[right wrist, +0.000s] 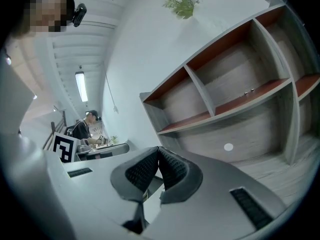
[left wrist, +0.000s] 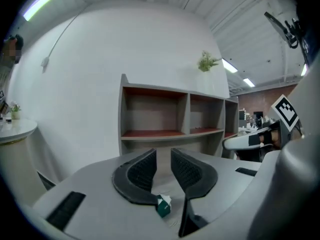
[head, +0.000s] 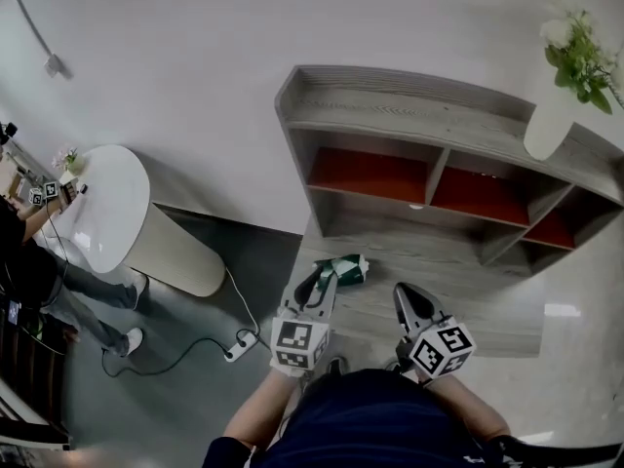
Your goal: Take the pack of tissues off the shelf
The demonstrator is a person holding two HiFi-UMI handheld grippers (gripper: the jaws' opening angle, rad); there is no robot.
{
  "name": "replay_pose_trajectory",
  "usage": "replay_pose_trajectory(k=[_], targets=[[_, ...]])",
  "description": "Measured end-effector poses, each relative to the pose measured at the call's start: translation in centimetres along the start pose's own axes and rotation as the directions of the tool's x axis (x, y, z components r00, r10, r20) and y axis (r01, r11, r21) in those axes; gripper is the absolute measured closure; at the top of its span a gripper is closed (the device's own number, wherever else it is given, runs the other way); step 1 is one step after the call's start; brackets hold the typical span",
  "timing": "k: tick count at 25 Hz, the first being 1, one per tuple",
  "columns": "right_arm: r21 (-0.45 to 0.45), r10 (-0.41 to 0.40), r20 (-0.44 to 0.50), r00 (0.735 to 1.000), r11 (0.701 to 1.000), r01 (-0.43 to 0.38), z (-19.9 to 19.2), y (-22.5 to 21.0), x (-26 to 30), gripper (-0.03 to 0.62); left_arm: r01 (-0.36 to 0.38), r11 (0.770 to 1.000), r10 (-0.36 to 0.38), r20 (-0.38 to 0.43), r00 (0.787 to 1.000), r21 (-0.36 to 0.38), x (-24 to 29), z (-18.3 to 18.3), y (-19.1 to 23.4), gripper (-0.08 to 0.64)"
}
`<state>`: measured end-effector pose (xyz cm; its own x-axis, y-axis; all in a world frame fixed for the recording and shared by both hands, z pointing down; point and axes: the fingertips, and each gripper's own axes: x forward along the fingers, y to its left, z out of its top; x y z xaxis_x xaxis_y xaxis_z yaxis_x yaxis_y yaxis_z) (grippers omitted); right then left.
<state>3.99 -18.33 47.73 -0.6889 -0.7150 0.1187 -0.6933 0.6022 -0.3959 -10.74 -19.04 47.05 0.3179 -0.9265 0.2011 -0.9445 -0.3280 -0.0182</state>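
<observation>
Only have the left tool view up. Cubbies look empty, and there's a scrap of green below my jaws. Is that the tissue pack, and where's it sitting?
Observer: Yes. The head view shows the whole green tissue pack lying on the low wooden board in front of the shelf, right by the left tool's tips.
Operator: Right tool carrying anything?
Observer: No. Its own view shows the right tool with jaws together and nothing between them.
Operator: Anything on the ground near me?
Observer: A white power strip lies on the floor at your left.
</observation>
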Motion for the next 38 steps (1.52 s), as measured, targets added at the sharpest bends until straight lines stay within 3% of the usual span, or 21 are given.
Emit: replay_pose_trajectory(k=[4, 8, 15, 22, 27, 38], targets=[[-0.045, -0.016, 0.055, 0.998, 0.999, 0.019, 1.7, 0.1, -0.1, 0.578, -0.006, 0.999, 0.008, 0.065, 0.998, -0.035, -0.8, 2.5, -0.4, 0.520], [-0.123, -0.044, 0.131, 0.990, 0.991, 0.060, 3.9, -0.1, -1.0, 0.578, 0.019, 0.999, -0.016, 0.102, 0.995, -0.029, -1.4, 4.0, -1.8, 0.528], [-0.200, -0.016, 0.183, 0.983, 0.978, 0.054, 6.7, 0.2, -0.6, 0.578, 0.020, 1.000, -0.018, 0.170, 0.985, -0.007, -1.4, 6.9, -1.4, 0.529], [-0.370, 0.031, 0.225, 0.974, 0.927, 0.056, 11.3, 0.2, 2.2, 0.578, -0.022, 1.000, 0.020, 0.202, 0.979, 0.007, 0.0, 8.8, 1.4, 0.529], [-0.336, 0.021, 0.228, 0.973, 0.940, 0.058, 12.1, -0.6, 4.8, 0.578, -0.060, 0.998, 0.061, 0.222, 0.973, -0.013, 0.9, 9.4, 2.6, 0.529], [-0.303, 0.024, 0.212, 0.977, 0.952, 0.042, 10.1, 0.1, 4.2, 0.578, -0.071, 0.997, 0.077, 0.195, 0.978, -0.036, 0.6, 7.8, 3.6, 0.529]])
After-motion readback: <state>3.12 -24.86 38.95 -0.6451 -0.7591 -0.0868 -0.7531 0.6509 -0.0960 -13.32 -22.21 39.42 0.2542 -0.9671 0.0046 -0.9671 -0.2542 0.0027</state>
